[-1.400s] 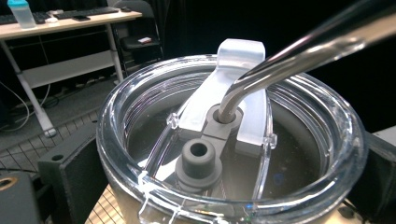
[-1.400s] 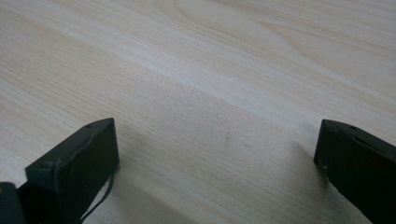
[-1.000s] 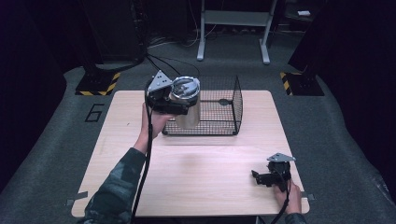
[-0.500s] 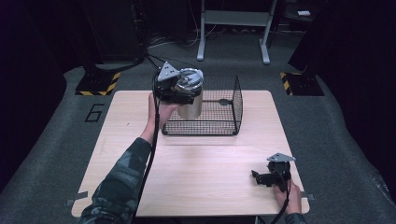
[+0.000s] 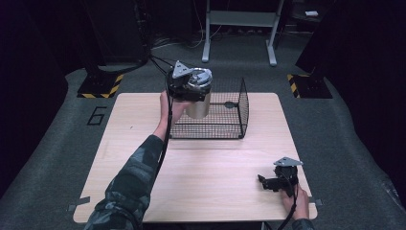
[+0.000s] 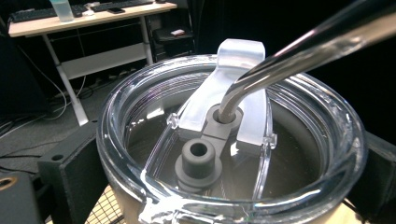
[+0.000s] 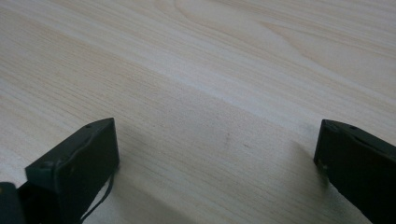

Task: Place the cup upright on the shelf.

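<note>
A cream tumbler (image 5: 198, 100) with a clear lid (image 6: 233, 154) and a bent metal straw (image 6: 299, 51) hangs in the air over the left end of a black wire basket (image 5: 225, 129). My left gripper (image 5: 187, 85) is shut on the tumbler just under its lid, one black jaw on each side of the cup. My right gripper (image 5: 268, 183) rests on the wooden table (image 5: 143, 177) near its front right corner. Its jaws stand wide apart over bare wood, with nothing between the fingertips (image 7: 79, 168).
The basket stands at the back middle of the table with a small dark thing (image 5: 230, 104) inside. Yellow-black striped stand feet (image 5: 100, 86) and a white desk frame (image 5: 239, 28) lie on the floor behind the table.
My left gripper has carried the tumbler up and a little to the right, toward the space over the basket. The right gripper has stayed still.
</note>
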Motion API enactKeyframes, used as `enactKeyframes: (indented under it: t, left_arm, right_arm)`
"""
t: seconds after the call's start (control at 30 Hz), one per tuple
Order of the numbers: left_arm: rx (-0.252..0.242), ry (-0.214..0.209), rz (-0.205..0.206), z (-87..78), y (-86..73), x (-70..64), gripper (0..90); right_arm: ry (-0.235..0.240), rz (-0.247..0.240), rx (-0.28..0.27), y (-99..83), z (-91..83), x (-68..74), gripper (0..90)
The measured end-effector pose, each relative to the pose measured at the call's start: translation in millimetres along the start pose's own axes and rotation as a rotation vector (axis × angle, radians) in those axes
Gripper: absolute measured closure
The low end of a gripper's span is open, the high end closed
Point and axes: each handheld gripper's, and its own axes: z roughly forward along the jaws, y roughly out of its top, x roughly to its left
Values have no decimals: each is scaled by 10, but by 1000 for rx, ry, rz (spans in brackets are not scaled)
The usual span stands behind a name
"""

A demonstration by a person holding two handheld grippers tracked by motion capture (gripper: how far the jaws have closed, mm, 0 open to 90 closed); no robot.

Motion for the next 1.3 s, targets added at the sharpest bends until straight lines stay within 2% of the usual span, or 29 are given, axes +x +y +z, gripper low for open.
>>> enactKeyframes:
  t: [0.1, 0.17, 0.47, 0.53, 0.73, 0.83, 1.3]
  left_arm:
    - [2, 10, -7, 60, -19, -1, 39]
    - [5, 23, 3, 100, -29, 15, 39]
    - [11, 69, -26, 256, -102, 68, 39]
    - [29, 77, -10, 278, -117, 88, 39]
    - [41, 96, -53, 384, -186, 121, 39]
    - [52, 115, -50, 440, -224, 133, 39]
    - [95, 139, -81, 635, -394, 166, 39]
  right_arm:
    - [0, 0, 0, 0, 0, 0, 0]
    - [0, -1, -1, 0, 1, -1, 0]
    - [0, -2, -2, 0, 1, -2, 0]
    - [3, -3, 7, 3, -1, -2, 0]
    - [3, -1, 5, 3, 0, -1, 0]
    - [2, -1, 6, 3, 0, 0, 0]
    - [-3, -1, 1, 1, 3, 2, 0]
